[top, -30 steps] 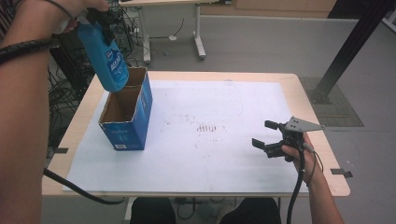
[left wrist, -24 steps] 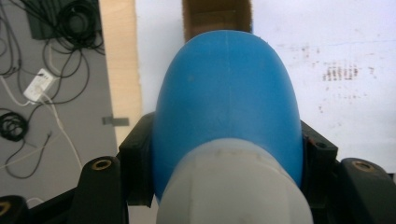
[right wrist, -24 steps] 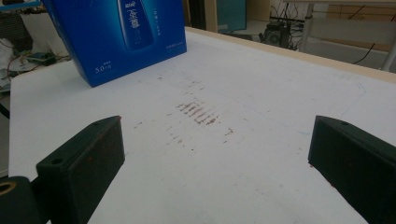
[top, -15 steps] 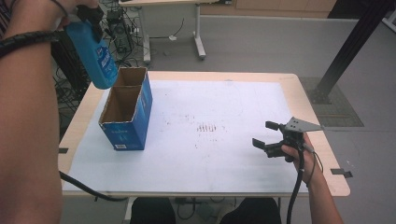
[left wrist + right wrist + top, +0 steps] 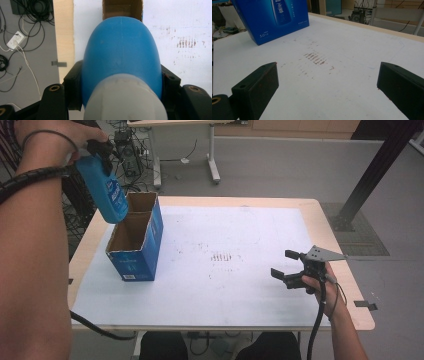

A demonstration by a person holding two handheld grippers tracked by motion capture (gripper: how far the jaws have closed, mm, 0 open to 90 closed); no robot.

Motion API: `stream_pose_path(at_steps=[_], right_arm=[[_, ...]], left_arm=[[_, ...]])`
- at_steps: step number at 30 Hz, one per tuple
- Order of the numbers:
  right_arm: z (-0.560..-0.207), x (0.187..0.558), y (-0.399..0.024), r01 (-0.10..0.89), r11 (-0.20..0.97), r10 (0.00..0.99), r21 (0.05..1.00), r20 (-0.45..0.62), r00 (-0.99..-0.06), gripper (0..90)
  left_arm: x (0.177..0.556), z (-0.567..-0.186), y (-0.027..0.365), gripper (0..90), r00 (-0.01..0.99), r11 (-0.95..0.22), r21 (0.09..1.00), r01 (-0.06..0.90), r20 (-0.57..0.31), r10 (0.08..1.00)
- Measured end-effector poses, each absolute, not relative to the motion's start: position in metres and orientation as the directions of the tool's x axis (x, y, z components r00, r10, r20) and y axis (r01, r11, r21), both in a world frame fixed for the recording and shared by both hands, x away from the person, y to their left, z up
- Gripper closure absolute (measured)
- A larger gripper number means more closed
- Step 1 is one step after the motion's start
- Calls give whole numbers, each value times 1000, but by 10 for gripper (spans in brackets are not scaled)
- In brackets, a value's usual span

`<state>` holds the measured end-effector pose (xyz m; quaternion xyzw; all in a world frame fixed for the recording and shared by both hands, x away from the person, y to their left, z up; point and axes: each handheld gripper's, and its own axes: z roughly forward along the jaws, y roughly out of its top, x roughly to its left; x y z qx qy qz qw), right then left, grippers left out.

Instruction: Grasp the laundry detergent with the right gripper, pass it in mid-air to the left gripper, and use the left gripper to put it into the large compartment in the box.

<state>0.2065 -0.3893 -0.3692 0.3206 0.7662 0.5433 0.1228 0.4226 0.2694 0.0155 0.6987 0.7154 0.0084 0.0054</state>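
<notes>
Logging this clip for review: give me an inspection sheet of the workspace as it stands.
Surface: white sheet on a wooden table, with brownish scuff marks near the middle.
Job's things: blue bottle held tilted above the open blue carton, not yet inside; the carton has two compartments.
Clutter: nothing seen on the sheet.
Tools: left tool shut on the blue bottle near its pale cap end; right tool open, low over the sheet at the right, holding nothing.
Cables: a black cable trails from each tool; loose wires on the floor.
Surroundings: grey floor, another table's legs, a black post.
</notes>
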Motion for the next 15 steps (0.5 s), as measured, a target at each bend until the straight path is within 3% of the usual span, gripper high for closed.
stream_pose_path(at_steps=[15], right_arm=[[-373, 203, -391, 365, 195, 629, 911, 169, -758, 34]], left_arm=[[427, -13, 263, 378, -18, 18, -11, 1000, 8, 1000]])
